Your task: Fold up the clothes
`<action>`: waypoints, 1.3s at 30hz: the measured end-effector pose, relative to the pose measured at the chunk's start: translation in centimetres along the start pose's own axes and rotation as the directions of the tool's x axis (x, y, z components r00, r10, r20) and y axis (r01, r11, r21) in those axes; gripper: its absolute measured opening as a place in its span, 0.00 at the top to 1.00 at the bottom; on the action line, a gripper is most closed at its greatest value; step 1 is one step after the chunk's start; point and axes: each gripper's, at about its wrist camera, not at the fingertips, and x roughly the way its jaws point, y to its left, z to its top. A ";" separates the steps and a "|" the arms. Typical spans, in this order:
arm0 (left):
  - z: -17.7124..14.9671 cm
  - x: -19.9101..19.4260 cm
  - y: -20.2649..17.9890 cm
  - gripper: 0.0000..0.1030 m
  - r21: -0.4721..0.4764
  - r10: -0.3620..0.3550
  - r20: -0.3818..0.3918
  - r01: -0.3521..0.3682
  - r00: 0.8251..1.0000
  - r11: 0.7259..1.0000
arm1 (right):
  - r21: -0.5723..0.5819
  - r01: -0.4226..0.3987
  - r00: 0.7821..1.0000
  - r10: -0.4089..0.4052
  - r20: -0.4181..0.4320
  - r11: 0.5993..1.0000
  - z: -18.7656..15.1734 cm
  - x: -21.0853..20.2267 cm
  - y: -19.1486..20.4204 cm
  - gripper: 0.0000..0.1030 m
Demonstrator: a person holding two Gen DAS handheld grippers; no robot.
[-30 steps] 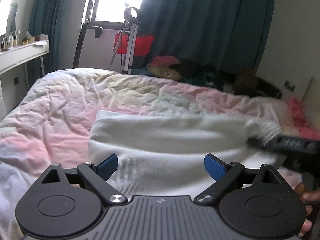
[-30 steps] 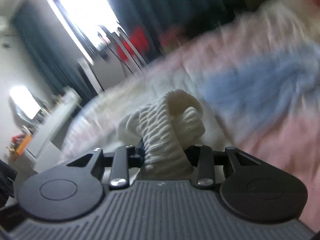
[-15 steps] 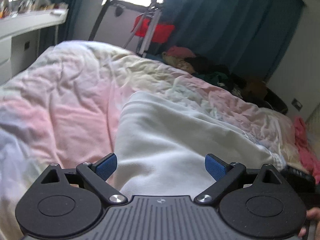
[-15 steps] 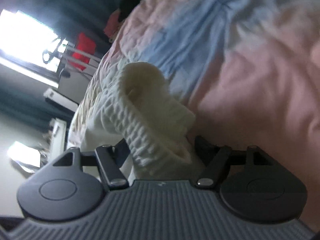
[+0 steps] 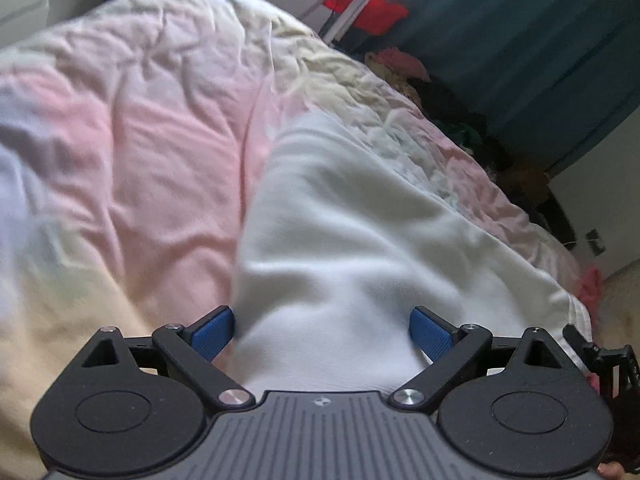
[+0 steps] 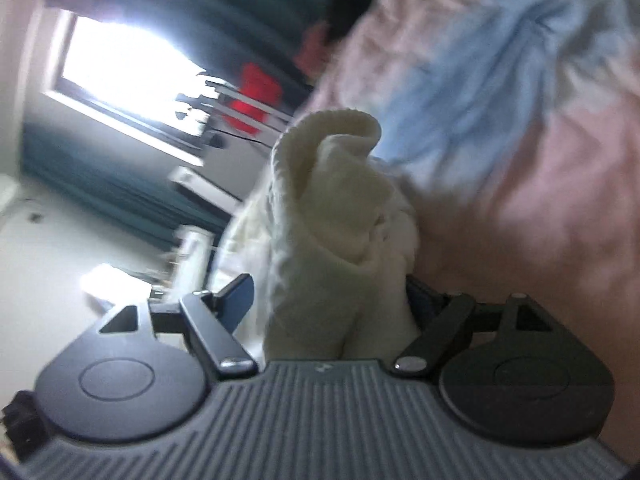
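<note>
- The white garment (image 5: 360, 240) lies spread on the bed, over a crumpled pastel duvet (image 5: 140, 128) of pink, cream and pale blue patches.
- The left gripper (image 5: 322, 330) points down at the near end of the garment; its jaws stand wide, and the cloth bulges up between the blue pads (image 5: 212, 334) without being pinched.
- The right gripper (image 6: 332, 300) is rolled to one side, so the room looks tilted in its view. Its jaws are opening, with a ribbed cream cuff (image 6: 328, 200) of the garment bunched between them; the far pad seems to touch the cloth, though blur makes that hard to confirm.
- Behind the bed are dark teal curtains (image 5: 520, 40), a bright window (image 6: 120, 68) and something red (image 5: 364, 4) on a stand.
- A heap of clothes (image 5: 400, 64) lies off the bed's far side.
</note>
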 end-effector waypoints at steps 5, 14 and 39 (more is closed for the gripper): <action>-0.1 0.4 0.1 0.07 -0.004 -0.005 -0.012 0.005 1.000 1.000 | -0.005 0.182 0.979 -0.182 -0.091 0.983 -0.1 1.8 -1.3 0.21; -0.3 0.9 0.7 0.20 -0.033 0.002 -0.010 -0.002 1.000 0.999 | -0.102 0.250 0.963 -0.259 -0.079 0.963 -0.6 2.1 0.1 0.50; 13.2 2.1 -15.9 0.76 0.066 -0.289 0.205 0.282 0.935 0.957 | -0.242 -0.037 0.951 0.109 0.290 0.970 15.1 0.7 9.2 0.69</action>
